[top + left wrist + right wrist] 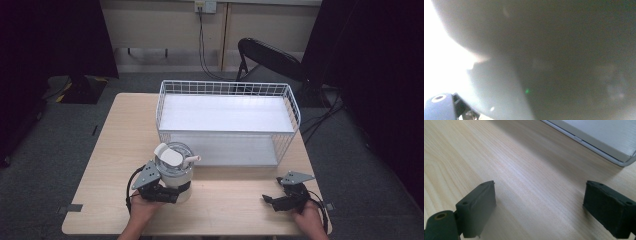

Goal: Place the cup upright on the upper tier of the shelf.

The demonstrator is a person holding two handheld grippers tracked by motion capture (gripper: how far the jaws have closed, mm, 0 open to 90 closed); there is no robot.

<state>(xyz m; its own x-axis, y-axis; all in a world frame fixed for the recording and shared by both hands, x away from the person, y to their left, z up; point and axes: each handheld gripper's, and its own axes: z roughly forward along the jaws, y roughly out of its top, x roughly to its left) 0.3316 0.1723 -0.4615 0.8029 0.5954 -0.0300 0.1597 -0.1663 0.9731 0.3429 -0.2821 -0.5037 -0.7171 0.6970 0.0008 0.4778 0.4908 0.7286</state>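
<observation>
Your left gripper (pixel 167 192) has its fingers closed around the white, clear-lidded jug-like appliance (pixel 175 167) at the tabletop's (pixel 230 200) near edge, while your right gripper (pixel 272 201) rests open-fingered and empty. You look to be at the grasp step; next, lift it steadily into the white wire basket (pixel 227 122) behind.

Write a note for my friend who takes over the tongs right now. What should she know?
Left tongs: shut on the white jug, which stands near the table's front edge, in front of the white wire basket.
Right tongs: open, holding nothing, low over bare wood near the basket's corner.
Done: the jug is gripped.
Left: probably lifting it into the basket, which holds nothing so far.
</observation>
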